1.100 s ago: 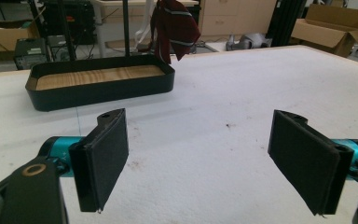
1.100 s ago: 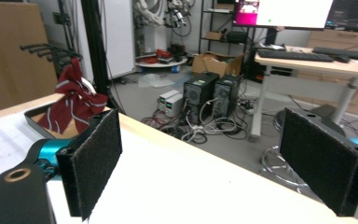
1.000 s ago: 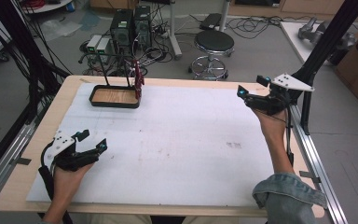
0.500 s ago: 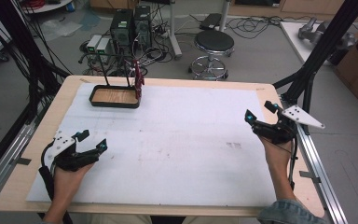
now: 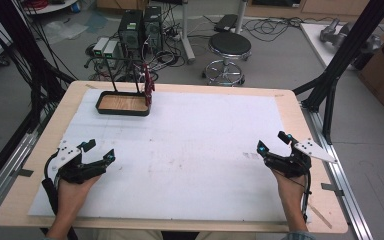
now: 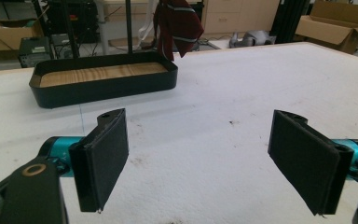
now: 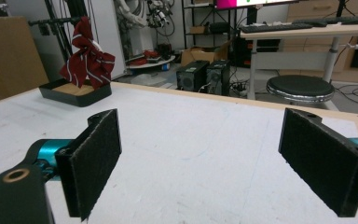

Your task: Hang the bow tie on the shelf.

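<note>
Nearest the person, the left gripper [image 5: 96, 159] rests low over the bench [image 5: 290, 102] at its near left, jaws spread wide with nothing between them; in the left gripper view the two black pads [image 6: 106, 156] stand well apart over bare white sheet. The right gripper [image 5: 273, 149] sits at the near right, likewise released and empty, its pads [image 7: 327, 161] wide apart in the right gripper view.

Well beyond both, at the far left of the bench, stands a black tray [image 5: 122, 111] with a wooden floor and thin upright posts. From the rack above it hangs a dark red striped cloth [image 5: 148, 86], seemingly a tie or bow, drooping over the tray's right end.

The cloth looks light, soft and limp, so it should fold and slide rather than keep its shape. A pinch on the bunched upper part near where it hangs would likely hold best; gripping a loose tail risks it slipping free or dragging on the rack. The tray looks light enough to shift if the cloth snags.
</note>
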